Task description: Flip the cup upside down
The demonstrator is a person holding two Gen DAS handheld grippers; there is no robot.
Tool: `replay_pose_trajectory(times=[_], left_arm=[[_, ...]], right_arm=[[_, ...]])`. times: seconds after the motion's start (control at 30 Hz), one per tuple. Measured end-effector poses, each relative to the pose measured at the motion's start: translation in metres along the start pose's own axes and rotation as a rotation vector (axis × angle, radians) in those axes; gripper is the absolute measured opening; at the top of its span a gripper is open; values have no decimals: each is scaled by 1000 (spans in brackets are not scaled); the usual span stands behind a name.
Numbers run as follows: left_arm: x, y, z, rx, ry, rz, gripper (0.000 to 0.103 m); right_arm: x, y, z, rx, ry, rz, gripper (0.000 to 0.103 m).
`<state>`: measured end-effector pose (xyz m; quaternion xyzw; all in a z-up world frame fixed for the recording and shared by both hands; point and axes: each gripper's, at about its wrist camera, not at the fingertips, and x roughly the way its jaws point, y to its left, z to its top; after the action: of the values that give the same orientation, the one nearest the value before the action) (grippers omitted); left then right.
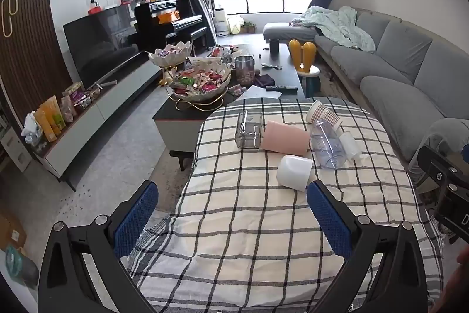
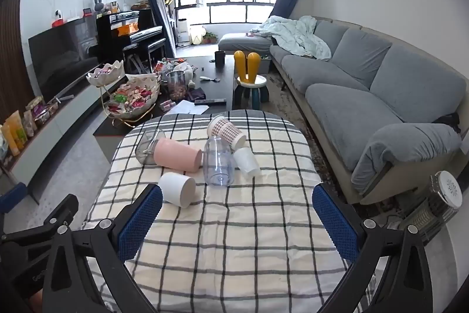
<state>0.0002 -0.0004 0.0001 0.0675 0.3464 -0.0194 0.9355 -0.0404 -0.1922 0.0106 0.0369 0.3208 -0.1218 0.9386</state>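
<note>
Several cups lie on their sides on a table with a checked cloth (image 1: 240, 225) (image 2: 234, 239). Nearest is a white cup (image 1: 294, 172) (image 2: 178, 189). Behind it lie a pink cup (image 1: 285, 137) (image 2: 178, 154), a clear glass (image 1: 248, 129) (image 2: 148, 145), a clear plastic cup (image 1: 326, 144) (image 2: 218, 160), a small white cup (image 1: 350, 145) (image 2: 247, 162) and a checked paper cup (image 1: 324, 113) (image 2: 225, 129). My left gripper (image 1: 233, 213) is open and empty, short of the white cup. My right gripper (image 2: 237, 216) is open and empty, with the white cup by its left fingertip.
A dark coffee table (image 1: 281, 69) (image 2: 217, 72) with snack bowls stands beyond the cloth table. A grey sofa (image 1: 410, 78) (image 2: 366, 96) runs along the right. A TV and low cabinet (image 1: 96, 96) line the left wall. A heater (image 2: 439, 204) sits on the floor at right.
</note>
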Motion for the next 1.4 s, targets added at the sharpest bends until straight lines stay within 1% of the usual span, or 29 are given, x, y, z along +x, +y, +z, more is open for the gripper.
replay_pose_trajectory(times=[0.33,0.4,0.57,1.4], left_arm=[[8,-7,9,-1,1,-8,103],[-4,4,2,-13,-15,-8,103],[-9,7,6,-16,-7,-11,103],[-10,3,0,-9,-10,-10,103]], right_arm=[[1,-1,0,0,3,8,103],[0,0,0,8,3,5,103],[-1,0,0,8,2,6,103],[-3,1,-1,9,4,6,103]])
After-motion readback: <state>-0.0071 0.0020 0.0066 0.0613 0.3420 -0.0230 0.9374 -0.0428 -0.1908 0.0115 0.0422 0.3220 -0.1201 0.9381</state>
